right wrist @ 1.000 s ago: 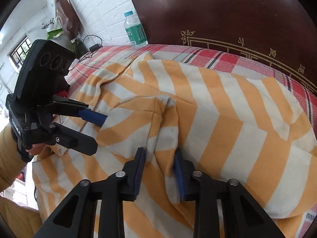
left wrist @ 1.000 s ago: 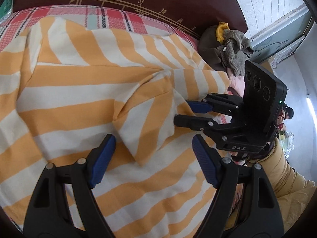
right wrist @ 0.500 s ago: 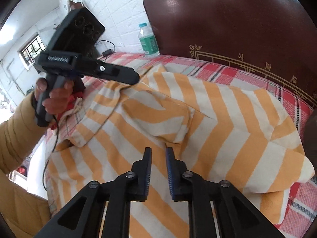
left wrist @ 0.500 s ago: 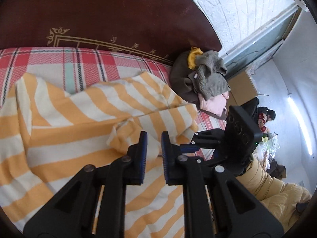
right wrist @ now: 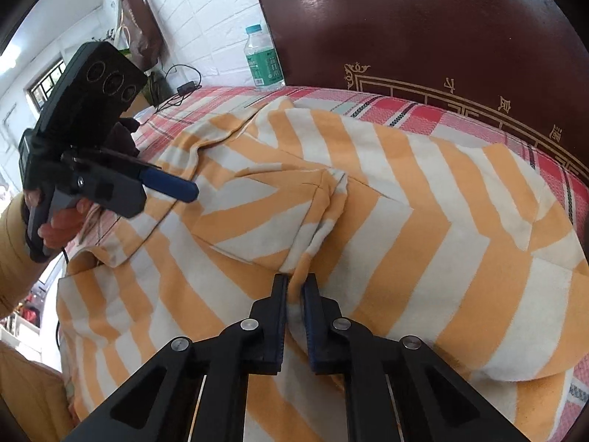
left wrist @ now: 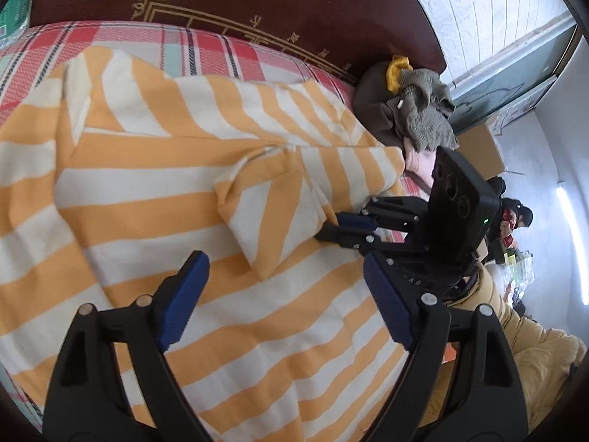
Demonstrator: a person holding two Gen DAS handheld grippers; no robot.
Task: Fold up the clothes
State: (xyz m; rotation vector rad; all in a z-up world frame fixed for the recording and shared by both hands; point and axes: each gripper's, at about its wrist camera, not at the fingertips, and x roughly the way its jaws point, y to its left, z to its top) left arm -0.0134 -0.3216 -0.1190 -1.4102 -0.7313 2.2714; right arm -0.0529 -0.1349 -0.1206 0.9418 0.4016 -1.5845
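Note:
An orange and white striped garment (left wrist: 176, 191) lies spread over a plaid bed; it also fills the right wrist view (right wrist: 423, 228). A folded flap (left wrist: 272, 217) lies on its middle. My left gripper (left wrist: 283, 294) is open and empty, hovering just above the cloth near the flap. In the right wrist view it (right wrist: 173, 188) hangs at the left. My right gripper (right wrist: 294, 291) is shut on a ridge of the garment at the flap's edge. In the left wrist view it (left wrist: 333, 228) pinches the flap's right edge.
A dark wooden headboard (right wrist: 441, 29) stands behind the plaid bedsheet (left wrist: 228, 48). A water bottle (right wrist: 263, 59) stands at the back left. A pile of other clothes (left wrist: 412, 110) lies at the bed's far right corner. A person sits beyond it.
My left gripper has opened wide and come down close over the cloth. My right gripper has moved in and shut on the flap's edge.

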